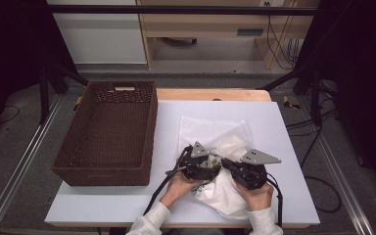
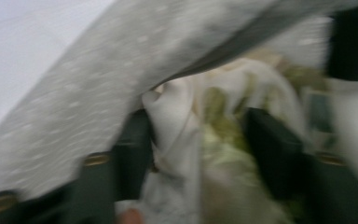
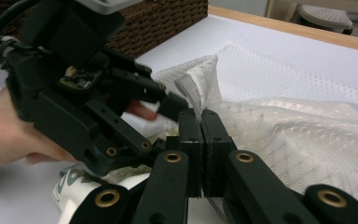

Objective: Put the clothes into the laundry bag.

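On the white table [image 1: 284, 147], just right of the brown wicker basket [image 1: 107, 132], lies a white mesh bag [image 1: 210, 129], and both grippers work at its near end, at about 6 o'clock from the bag's flat part.

The right gripper [image 3: 200, 122] has its jaws pressed together on a raised fold of the mesh at the bag's mouth, holding it up off the table. The left gripper [image 1: 214, 166] reaches in from 9 o'clock; in its own blurred view a bunched white cloth with green print [image 2: 182, 140] sits between the two jaws, which stand apart around it. Whether they are actually squeezing it, I cannot tell.

Judging from this, the work is about midway: the cloth appears to be going into the bag, part of it still bunched outside at the mouth near the person's hands. The basket is empty, so anything meant for it is not yet done.
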The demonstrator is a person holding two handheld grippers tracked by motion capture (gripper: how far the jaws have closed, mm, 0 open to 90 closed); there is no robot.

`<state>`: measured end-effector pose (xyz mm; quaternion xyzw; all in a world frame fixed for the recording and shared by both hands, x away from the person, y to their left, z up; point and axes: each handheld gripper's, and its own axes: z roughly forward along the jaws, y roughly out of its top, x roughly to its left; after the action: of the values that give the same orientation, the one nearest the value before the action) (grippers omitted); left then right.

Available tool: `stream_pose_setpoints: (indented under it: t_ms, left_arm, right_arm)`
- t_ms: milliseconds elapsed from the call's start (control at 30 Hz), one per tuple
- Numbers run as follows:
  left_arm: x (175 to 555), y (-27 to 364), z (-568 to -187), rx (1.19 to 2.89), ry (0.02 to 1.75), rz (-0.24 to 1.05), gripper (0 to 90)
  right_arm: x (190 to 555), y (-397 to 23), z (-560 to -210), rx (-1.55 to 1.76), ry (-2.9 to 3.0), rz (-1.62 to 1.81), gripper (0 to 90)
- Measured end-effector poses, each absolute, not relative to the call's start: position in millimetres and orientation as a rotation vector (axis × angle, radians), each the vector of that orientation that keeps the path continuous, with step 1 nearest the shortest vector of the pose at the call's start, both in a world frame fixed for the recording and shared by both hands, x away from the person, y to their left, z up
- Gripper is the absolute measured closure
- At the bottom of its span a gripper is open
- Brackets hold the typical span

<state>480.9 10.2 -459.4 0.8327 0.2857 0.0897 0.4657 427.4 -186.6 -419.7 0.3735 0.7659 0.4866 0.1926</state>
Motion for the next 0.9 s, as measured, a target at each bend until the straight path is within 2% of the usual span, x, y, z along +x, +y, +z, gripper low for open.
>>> stream_pose_setpoints:
  t_ms: [33,67,100,133,300,533,567,633,800,833,900]
  left_arm:
    - [480.9,10.2,-459.4,2.044,0.702,0.220,55.8]
    - [476.8,8.6,-457.5,2.051,0.683,0.252,55.8]
    - [471.9,7.3,-455.6,2.061,0.667,0.282,66.6]
    - [461.6,6.2,-451.3,2.069,0.626,0.335,68.7]
    - [440.6,2.9,-439.2,2.076,0.542,0.418,70.6]
    - [469.8,-12.4,-454.2,2.085,0.758,0.485,69.8]
    - [478.6,-9.5,-457.2,2.057,0.816,0.437,69.2]
    - [476.0,-8.0,-455.2,2.055,0.795,0.455,67.0]
    - [461.2,2.0,-443.6,2.064,0.730,0.469,39.4]
    - [451.9,16.8,-433.0,2.054,0.693,0.487,36.0]
    - [447.7,26.4,-427.5,2.040,0.686,0.490,35.8]
  right_arm:
    - [428.1,-187.6,-420.2,1.053,2.148,1.376,89.1]
    - [428.1,-187.6,-420.2,1.053,2.148,1.376,89.1]
    - [428.6,-189.5,-420.2,1.055,2.141,1.404,89.1]
    - [428.4,-189.8,-420.0,1.055,2.137,1.406,89.1]
    - [426.2,-189.9,-416.9,1.038,2.136,1.433,89.1]
    - [419.9,-189.0,-410.0,1.007,2.145,1.463,89.2]
    - [419.9,-190.1,-410.2,1.011,2.145,1.444,89.2]
    - [420.5,-191.2,-411.3,1.024,2.150,1.417,89.2]
    - [421.9,-193.5,-414.9,1.050,2.151,1.397,89.0]
    - [421.5,-194.0,-415.8,1.047,2.151,1.391,88.9]
    - [421.1,-194.3,-415.6,1.046,2.153,1.388,88.9]
